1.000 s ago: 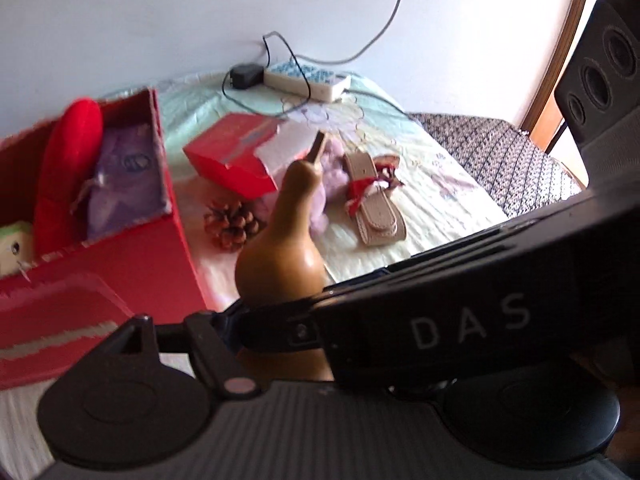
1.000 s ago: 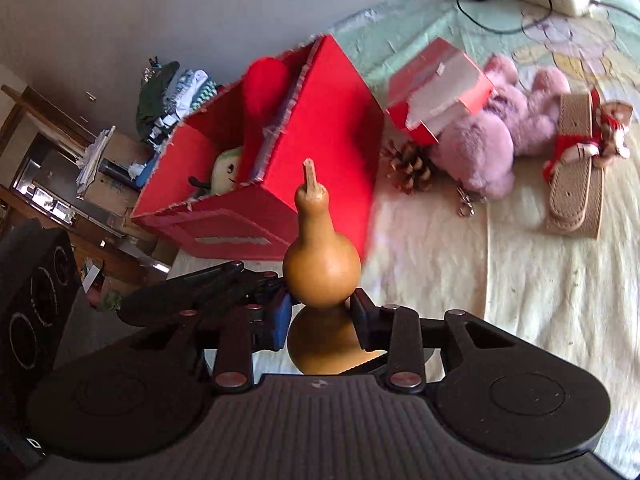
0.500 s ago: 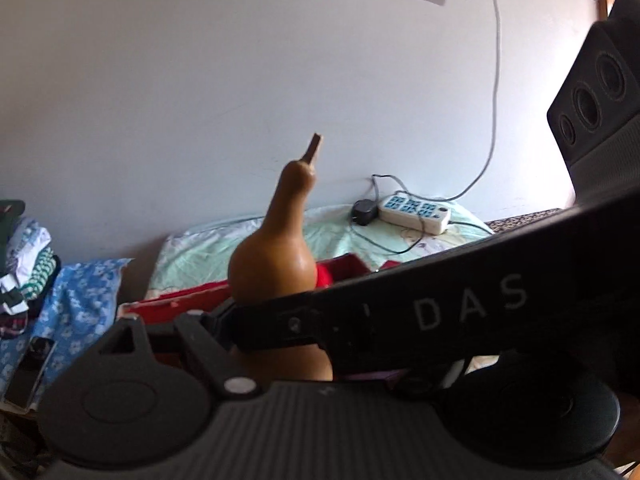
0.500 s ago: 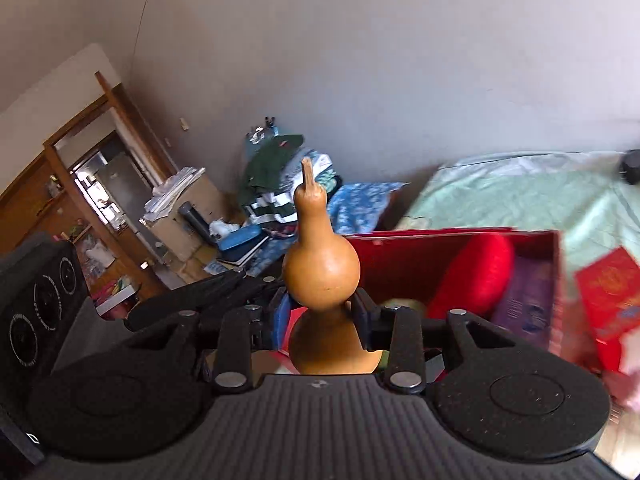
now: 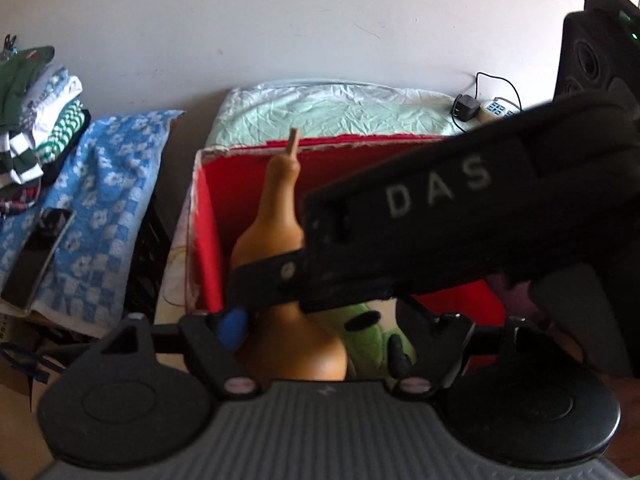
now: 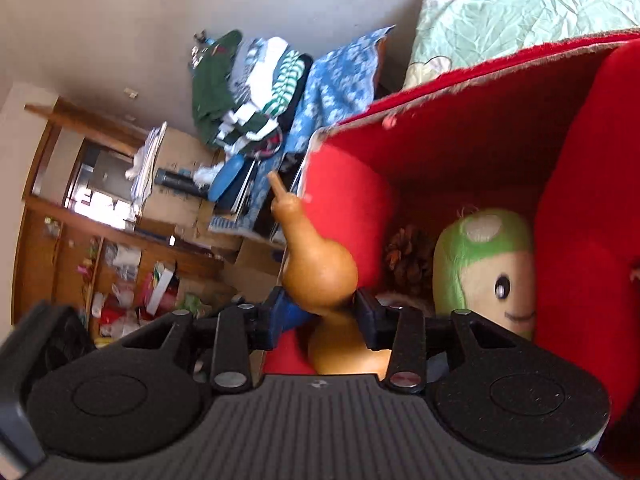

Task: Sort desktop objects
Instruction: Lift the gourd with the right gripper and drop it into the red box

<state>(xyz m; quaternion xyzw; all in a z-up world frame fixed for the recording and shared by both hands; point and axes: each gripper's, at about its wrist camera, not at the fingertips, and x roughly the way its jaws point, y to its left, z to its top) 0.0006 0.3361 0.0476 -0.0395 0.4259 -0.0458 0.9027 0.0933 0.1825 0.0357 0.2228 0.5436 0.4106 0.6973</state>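
Gourd, tan and smooth with a stubby stem (image 6: 320,268), is pinched at its narrow waist by the right claw (image 6: 316,316), tilted left over the near edge of the red open-topped box (image 6: 460,152). In the left wrist view the same gourd (image 5: 276,216) stands in front of the left claw (image 5: 316,340), whose fingers are spread apart, the right claw's black body crossing above. Inside the box, left to right, lie a brown pine cone (image 6: 408,258), a green-capped plush doll with a smiling face (image 6: 486,268) and a red plush cushion (image 6: 588,200).

"DAS" in pale letters on black right tongs (image 5: 440,216) body
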